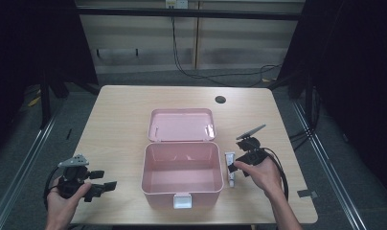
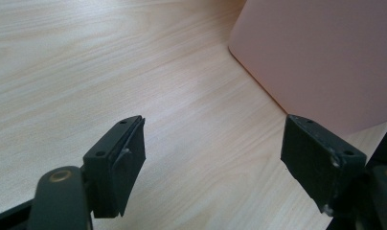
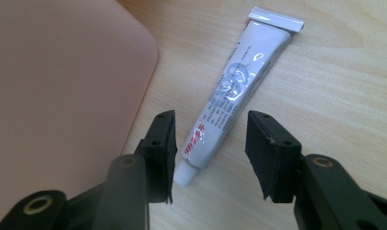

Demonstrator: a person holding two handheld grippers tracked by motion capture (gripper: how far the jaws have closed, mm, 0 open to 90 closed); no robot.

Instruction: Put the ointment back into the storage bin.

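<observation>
A light wooden desk (image 1: 119,120) stands in a dark room with a grey floor. An open pink box (image 1: 182,175) sits on it. The white tube (image 3: 234,91) lies beside the box, between the right gripper's (image 3: 210,153) open fingers, untouched. The left gripper (image 2: 213,158) is wide open, holding nothing.

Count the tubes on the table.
1. A white tube lies flat on the table, right of the open pink box, between the right gripper's open jaws. None inside the box.
</observation>
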